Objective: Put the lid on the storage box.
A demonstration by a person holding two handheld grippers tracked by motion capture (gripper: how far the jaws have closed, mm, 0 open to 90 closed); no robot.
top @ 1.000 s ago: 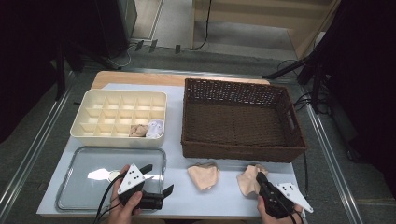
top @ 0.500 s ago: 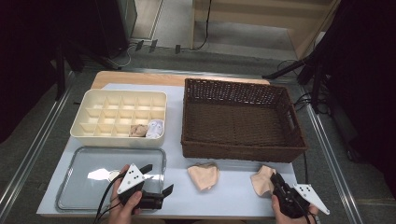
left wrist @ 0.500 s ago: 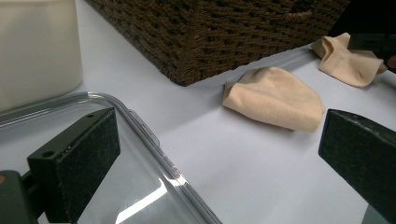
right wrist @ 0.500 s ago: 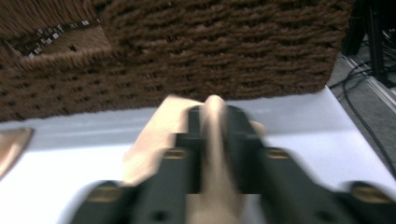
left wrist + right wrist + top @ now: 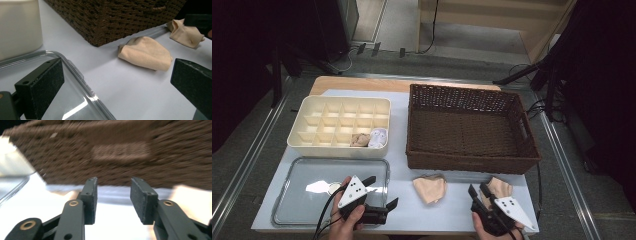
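Beside the basket [image 5: 472, 130], my right gripper [image 5: 479, 192] has just been opening, nothing between its jaws. One folded cloth [image 5: 501, 187] lies just beside it. My left gripper [image 5: 381, 192] stands wide and empty.

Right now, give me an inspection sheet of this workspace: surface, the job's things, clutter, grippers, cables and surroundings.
Surface: pale table, wooden strip at the far edge.
Job's things: two beige folded cloths, the middle cloth lying free, the right cloth beside the right gripper; empty wicker basket; divided cream box with two small bundles in its near right cells.
Clutter: clear tray, nothing seen in it.
Grippers: left gripper open, over the tray's corner; right gripper with fingers just opening, nothing between them.
Cables: left gripper cable; loose leads on the floor.
Surroundings: dark stands, floor rails.
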